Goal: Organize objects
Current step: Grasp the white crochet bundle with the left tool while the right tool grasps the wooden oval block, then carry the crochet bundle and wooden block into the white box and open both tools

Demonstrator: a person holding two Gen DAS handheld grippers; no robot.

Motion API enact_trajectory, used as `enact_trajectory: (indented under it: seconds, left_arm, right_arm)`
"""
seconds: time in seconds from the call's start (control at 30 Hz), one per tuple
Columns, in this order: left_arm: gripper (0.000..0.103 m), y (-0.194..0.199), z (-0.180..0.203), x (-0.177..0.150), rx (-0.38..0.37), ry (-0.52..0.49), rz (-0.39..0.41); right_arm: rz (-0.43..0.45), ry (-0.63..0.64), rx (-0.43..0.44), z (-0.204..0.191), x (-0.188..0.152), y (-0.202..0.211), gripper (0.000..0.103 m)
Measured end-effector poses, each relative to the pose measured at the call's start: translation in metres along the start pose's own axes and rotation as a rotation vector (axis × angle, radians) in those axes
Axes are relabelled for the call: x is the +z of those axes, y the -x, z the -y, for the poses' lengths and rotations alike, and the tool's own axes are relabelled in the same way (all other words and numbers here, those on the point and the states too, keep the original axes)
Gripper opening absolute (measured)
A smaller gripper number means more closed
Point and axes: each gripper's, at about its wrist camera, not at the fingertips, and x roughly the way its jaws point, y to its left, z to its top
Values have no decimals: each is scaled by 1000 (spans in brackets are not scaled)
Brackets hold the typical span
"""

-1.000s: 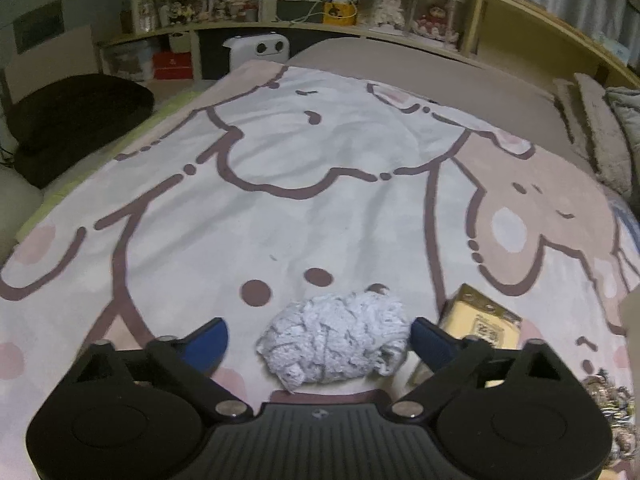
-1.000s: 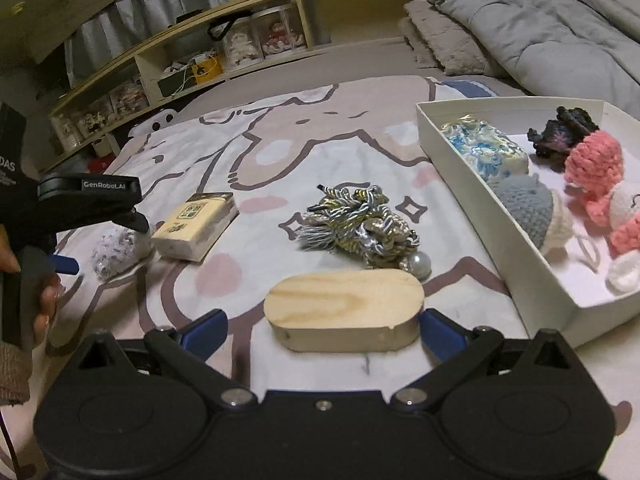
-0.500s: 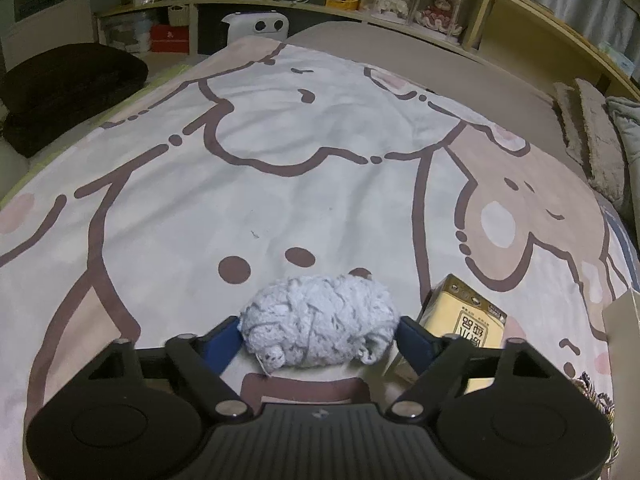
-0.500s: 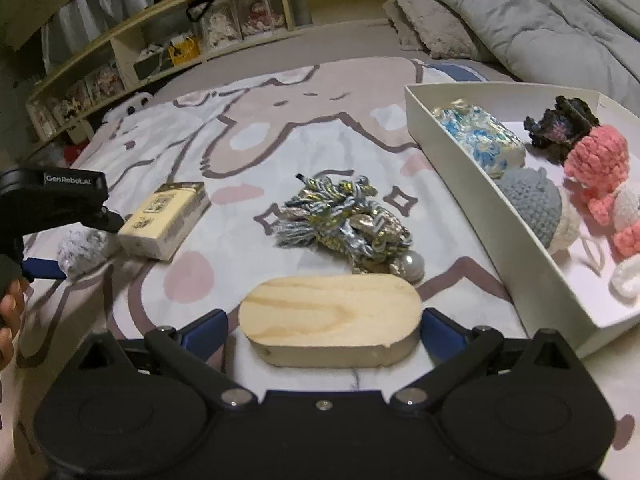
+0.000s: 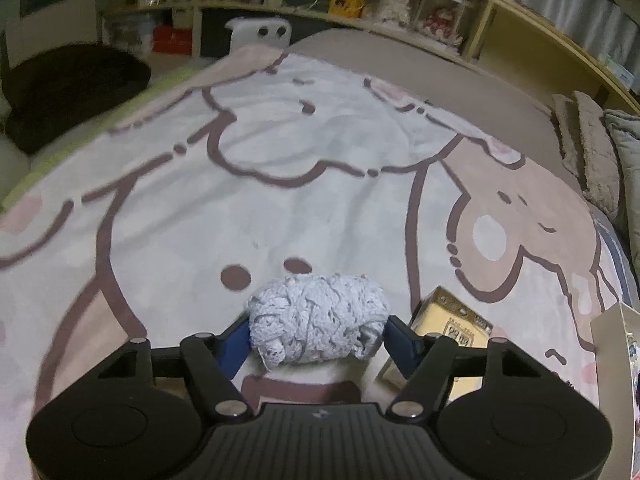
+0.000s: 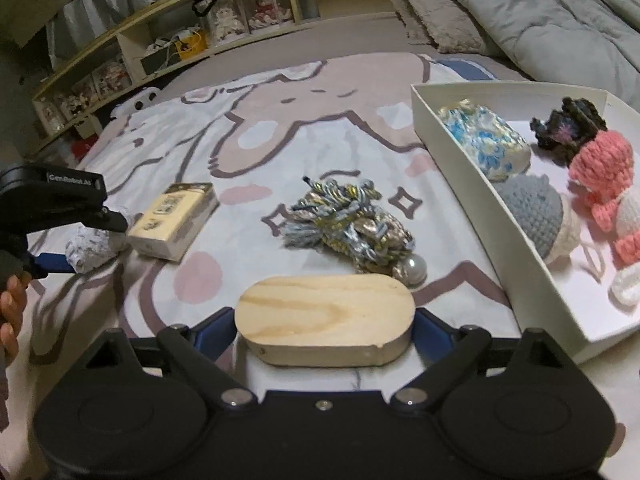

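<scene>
My left gripper (image 5: 318, 334) is shut on a pale grey-white yarn ball (image 5: 320, 320), its blue pads pressing both sides, just above the cartoon blanket. The ball also shows in the right wrist view (image 6: 90, 250), with the left gripper (image 6: 68, 258) around it. My right gripper (image 6: 324, 330) is shut on an oval wooden block (image 6: 326, 314), held low over the bed. A cream box (image 6: 174, 216) lies beside the yarn ball; it also shows in the left wrist view (image 5: 444, 332). A tangled blue-gold yarn bundle (image 6: 352, 228) with a pearl bead lies ahead of the block.
A white tray (image 6: 472, 184) at the right holds a blue-white yarn ball (image 6: 484, 140), a grey crochet piece (image 6: 532, 208), a pink crochet toy (image 6: 604, 168) and a dark piece (image 6: 568, 128). Pillows and a grey duvet (image 6: 540, 12) lie behind. Shelves (image 5: 360, 0) run along the bed.
My left gripper closed in on the yarn ball and now grips it. My right gripper's jaws closed onto the wooden block and moved it slightly nearer the tray.
</scene>
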Motion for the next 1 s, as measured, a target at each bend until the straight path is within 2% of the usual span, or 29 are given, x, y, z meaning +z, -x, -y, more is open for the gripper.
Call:
enact_trajectory:
  seconds: [0.2,0.57,1.0]
  left_arm:
    - [71,23,6,8,-28,-16,62]
    - [71,69,31,7,-115,-100,160]
    - [71,107,46,0,-193,-171,222]
  right_arm:
    - [48,12,38,-2,12,14,94]
    - [202,82,36,9,51,51,94]
    - [279,69,54,44,85,87,94]
